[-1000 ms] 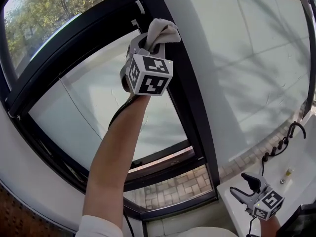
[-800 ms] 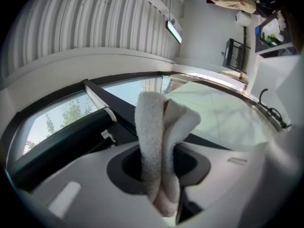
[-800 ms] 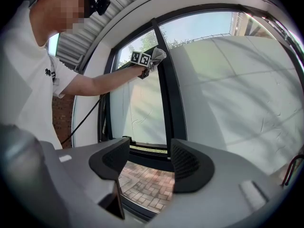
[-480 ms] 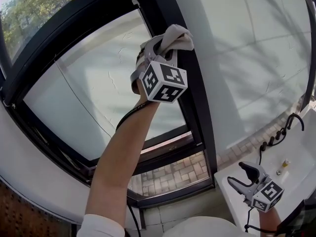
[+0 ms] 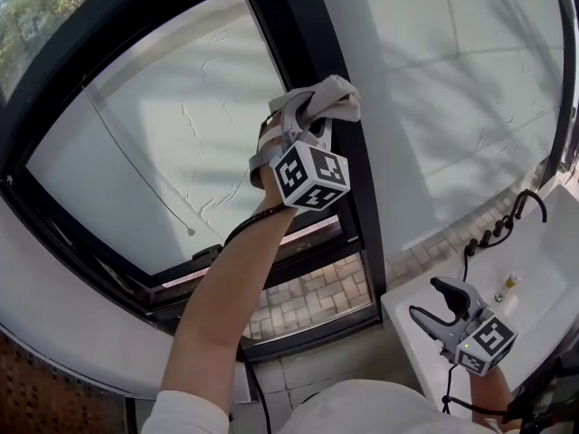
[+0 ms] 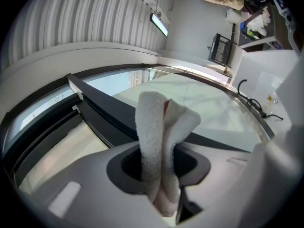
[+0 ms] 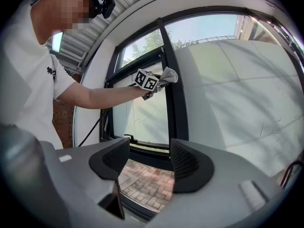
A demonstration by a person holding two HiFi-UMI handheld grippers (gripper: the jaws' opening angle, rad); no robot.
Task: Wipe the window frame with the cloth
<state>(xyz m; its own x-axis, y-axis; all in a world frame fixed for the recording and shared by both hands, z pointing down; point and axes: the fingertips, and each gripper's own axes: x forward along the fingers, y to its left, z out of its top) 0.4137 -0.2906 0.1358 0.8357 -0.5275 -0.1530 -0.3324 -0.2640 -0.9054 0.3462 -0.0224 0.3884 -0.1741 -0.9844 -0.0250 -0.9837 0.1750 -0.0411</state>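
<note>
Right gripper [image 5: 431, 300]: hovering low over white counter [image 5: 543, 283], jaws gaping, gripping nothing. Left gripper [image 5: 306, 114]: reaching up on outstretched arm, clamping folded cloth [image 5: 335, 96]; pressing cloth against dark upright of frame [image 5: 303, 34], between two panes.

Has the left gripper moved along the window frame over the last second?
Yes. The left gripper, its jaws shut on the cloth, has slid down the black vertical bar and is now closer to the bottom rail.
</note>
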